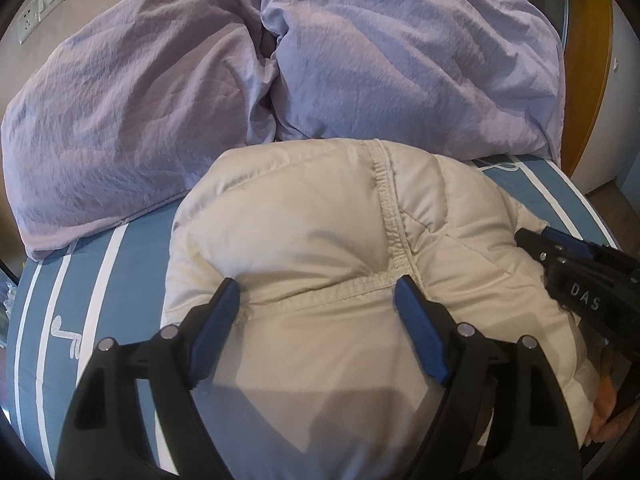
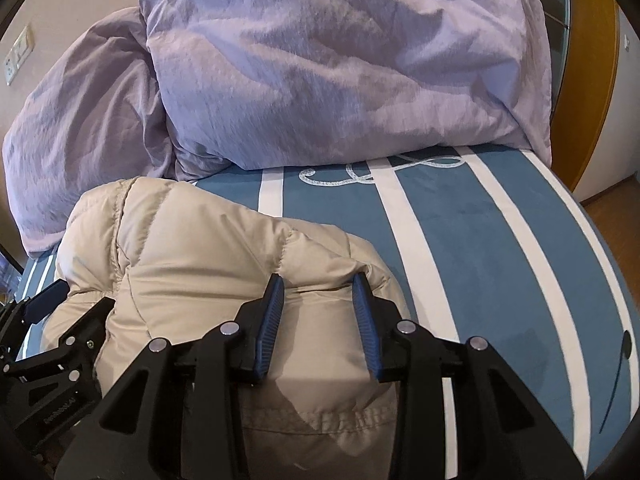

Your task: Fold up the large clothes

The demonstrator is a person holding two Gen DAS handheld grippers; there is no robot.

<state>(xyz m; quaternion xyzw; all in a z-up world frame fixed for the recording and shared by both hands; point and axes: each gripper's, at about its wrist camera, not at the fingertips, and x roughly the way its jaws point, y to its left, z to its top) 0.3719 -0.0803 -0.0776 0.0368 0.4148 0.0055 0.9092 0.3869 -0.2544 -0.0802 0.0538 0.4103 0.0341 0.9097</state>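
A cream padded jacket [image 1: 312,216] lies bunched on the blue striped bed sheet [image 1: 132,264]. My left gripper [image 1: 317,285] rests on its stitched seam with the jaws wide and the pads on either side of a flat stretch of fabric, not pinching it. My right gripper [image 2: 318,280] is at the jacket's [image 2: 192,248] right edge, its blue pads closed on a puckered ridge of the padding. The left view shows the right gripper [image 1: 538,236] at the jacket's far right. The right view shows the left gripper [image 2: 76,304] at the jacket's left side.
A rumpled lilac duvet [image 1: 360,60] is heaped across the back of the bed, touching the jacket's far edge. Bare striped sheet [image 2: 480,248] lies to the jacket's right. A wall socket plate [image 1: 40,8] is at the far left and a wooden door frame [image 2: 592,80] at the right. A hand [image 1: 604,412] shows at the lower right.
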